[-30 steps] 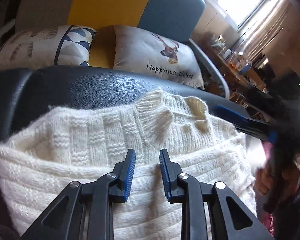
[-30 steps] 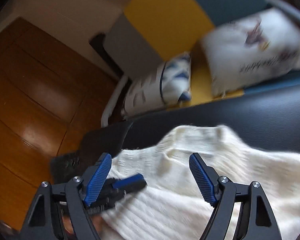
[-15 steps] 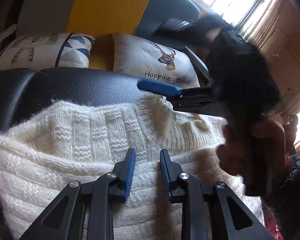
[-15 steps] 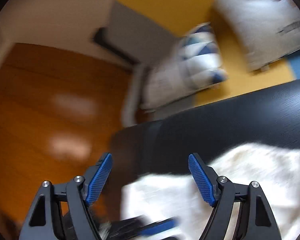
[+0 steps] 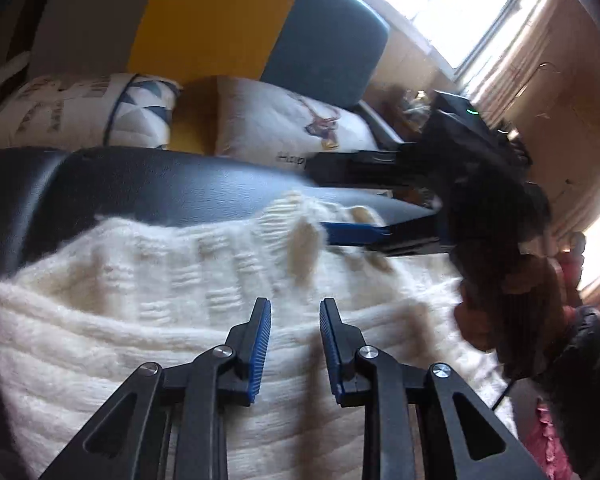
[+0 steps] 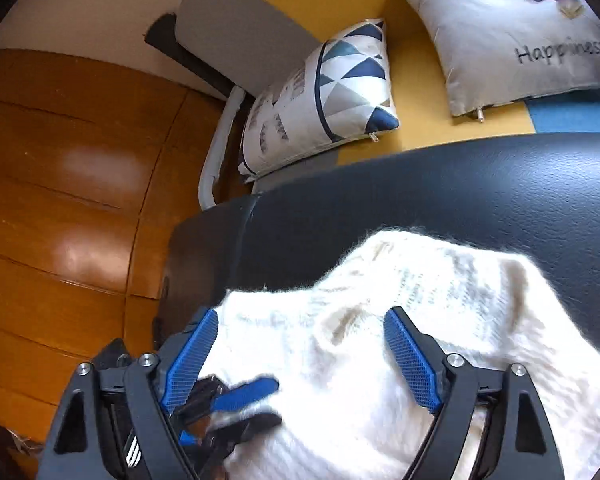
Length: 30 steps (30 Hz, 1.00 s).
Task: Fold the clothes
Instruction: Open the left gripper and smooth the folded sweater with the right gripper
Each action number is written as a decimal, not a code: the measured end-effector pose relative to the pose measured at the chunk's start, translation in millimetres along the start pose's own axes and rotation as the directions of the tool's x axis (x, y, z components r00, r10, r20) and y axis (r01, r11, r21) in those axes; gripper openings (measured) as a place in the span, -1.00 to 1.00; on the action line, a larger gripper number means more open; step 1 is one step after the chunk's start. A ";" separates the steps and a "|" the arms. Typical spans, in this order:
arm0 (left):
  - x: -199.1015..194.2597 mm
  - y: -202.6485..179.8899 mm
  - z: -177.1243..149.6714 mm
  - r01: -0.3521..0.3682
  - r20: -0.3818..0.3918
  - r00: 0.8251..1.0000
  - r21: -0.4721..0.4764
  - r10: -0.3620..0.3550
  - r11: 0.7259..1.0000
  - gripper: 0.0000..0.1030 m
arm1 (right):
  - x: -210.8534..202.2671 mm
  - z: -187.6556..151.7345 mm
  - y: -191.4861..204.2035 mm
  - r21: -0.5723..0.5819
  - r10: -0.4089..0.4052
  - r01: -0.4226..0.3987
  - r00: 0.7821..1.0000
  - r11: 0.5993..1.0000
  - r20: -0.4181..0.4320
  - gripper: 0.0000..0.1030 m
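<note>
- The jaws of the left gripper (image 5: 293, 312) stood a narrow way apart, with the knit showing between the blue pads and nothing pinched; they hovered low over the near part of a cream sweater (image 5: 172, 320).
- The jaws of the right gripper (image 6: 300, 356) were spread wide, empty, above the sweater's left-hand end; in the left wrist view that gripper came in from the right, one blue finger lying along the neckline, the person's hand (image 5: 496, 304) behind it.
- The sweater lay on a black padded bench (image 5: 172, 188), in front of a sofa with two cushions (image 6: 324, 92).
- It already showed as a compact bundle: a thick band of knit lay across the near side like a folded-over layer, the collar sat at the far edge, and no sleeve hung loose in either view.
- My judgement: at least one fold was in place. Whether more folds were wanted, or only smoothing and squaring of the edges, the pictures did not settle; the right end of the bundle was blurred and partly hidden by the hand.
</note>
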<state>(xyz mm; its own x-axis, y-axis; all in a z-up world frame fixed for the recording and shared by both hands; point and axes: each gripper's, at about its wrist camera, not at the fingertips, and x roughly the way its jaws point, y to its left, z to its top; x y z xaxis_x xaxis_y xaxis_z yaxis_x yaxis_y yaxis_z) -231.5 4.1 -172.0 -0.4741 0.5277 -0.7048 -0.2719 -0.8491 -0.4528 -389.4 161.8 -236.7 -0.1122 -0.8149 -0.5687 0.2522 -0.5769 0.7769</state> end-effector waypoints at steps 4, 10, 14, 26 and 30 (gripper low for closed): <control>1.7 1.1 1.4 0.008 -0.014 1.000 -0.016 -0.009 1.000 -0.52 | 14.8 11.6 10.5 0.043 0.218 -0.221 0.974 0.974 0.060 0.73; 4.2 2.7 3.5 0.020 -0.035 0.999 -0.040 -0.022 0.999 -0.52 | 31.7 22.7 15.7 0.010 0.003 -0.004 0.998 1.000 0.068 0.86; -6.5 8.2 5.7 0.028 -0.012 1.000 -0.062 -0.029 0.998 -0.53 | 1.7 10.8 28.5 -0.053 -0.084 0.087 0.994 0.995 0.065 0.86; -20.0 70.6 12.3 -0.210 -0.037 0.978 -0.179 0.207 0.961 -0.60 | -38.9 -70.4 9.5 -0.230 -0.591 0.601 0.798 0.765 0.119 0.89; -37.8 57.9 6.4 -0.240 -0.025 0.970 -0.198 0.240 0.950 -0.52 | -38.9 -78.4 20.9 -0.255 -0.620 0.632 0.773 0.732 0.137 0.89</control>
<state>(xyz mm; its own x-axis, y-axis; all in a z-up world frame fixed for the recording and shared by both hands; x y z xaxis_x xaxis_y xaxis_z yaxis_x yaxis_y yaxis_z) -234.6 -65.2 -168.1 -0.5043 0.3086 -0.8065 0.0214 -0.9292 -0.3689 -304.4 185.9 -219.5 -0.3748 -0.2796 -0.8839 0.3586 -0.9229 0.1399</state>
